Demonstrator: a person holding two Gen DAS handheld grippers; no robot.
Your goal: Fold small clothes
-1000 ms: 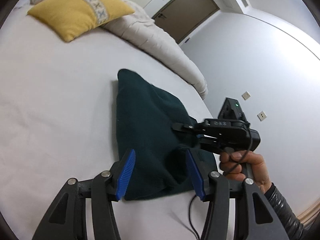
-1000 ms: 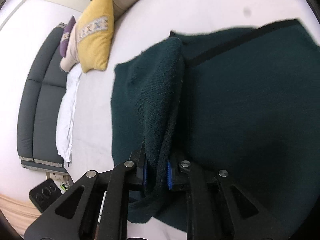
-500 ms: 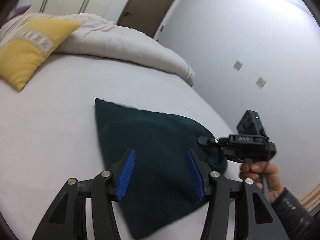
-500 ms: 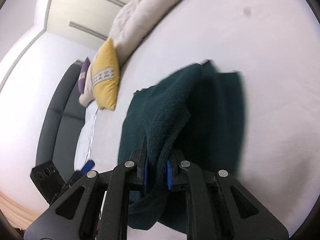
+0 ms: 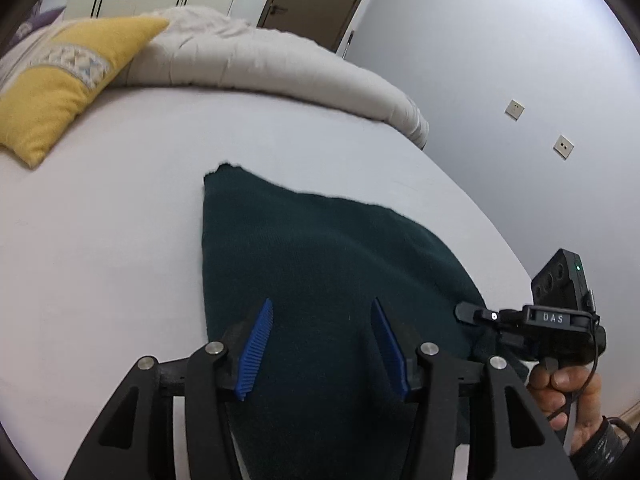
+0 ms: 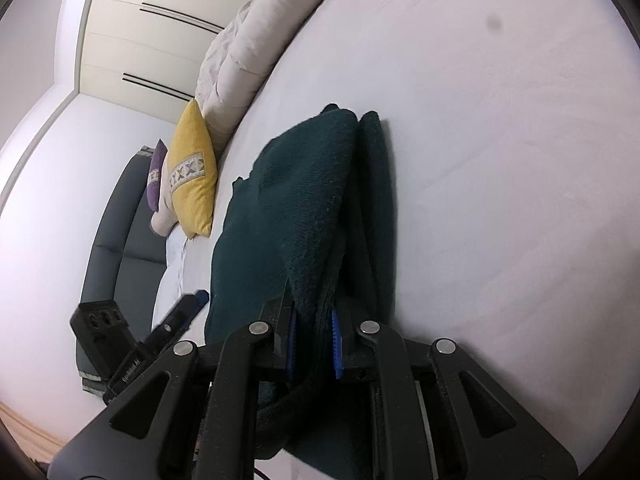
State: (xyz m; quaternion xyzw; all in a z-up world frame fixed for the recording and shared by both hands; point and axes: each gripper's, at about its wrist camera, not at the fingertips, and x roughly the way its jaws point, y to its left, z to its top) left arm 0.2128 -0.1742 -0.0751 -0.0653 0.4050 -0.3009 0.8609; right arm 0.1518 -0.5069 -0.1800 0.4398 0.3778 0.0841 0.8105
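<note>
Two grippers: right gripper [image 6: 313, 338] pinches the green cloth's [image 5: 320, 264] edge; left gripper [image 5: 322, 350] hovers wide above it.

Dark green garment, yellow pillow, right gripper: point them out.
dark green garment [image 5: 320, 248]: left wrist view, flat middle of the cloth.
yellow pillow [image 5: 52, 100]: left wrist view, plain yellow face.
right gripper [image 6: 314, 340]: right wrist view, between fingers pinching the cloth.

Black claw [image 5: 322, 342] arms, ribbed blue pads [image 5: 256, 348], silver screws, bare-skinned hand [image 5: 568, 394]
</note>
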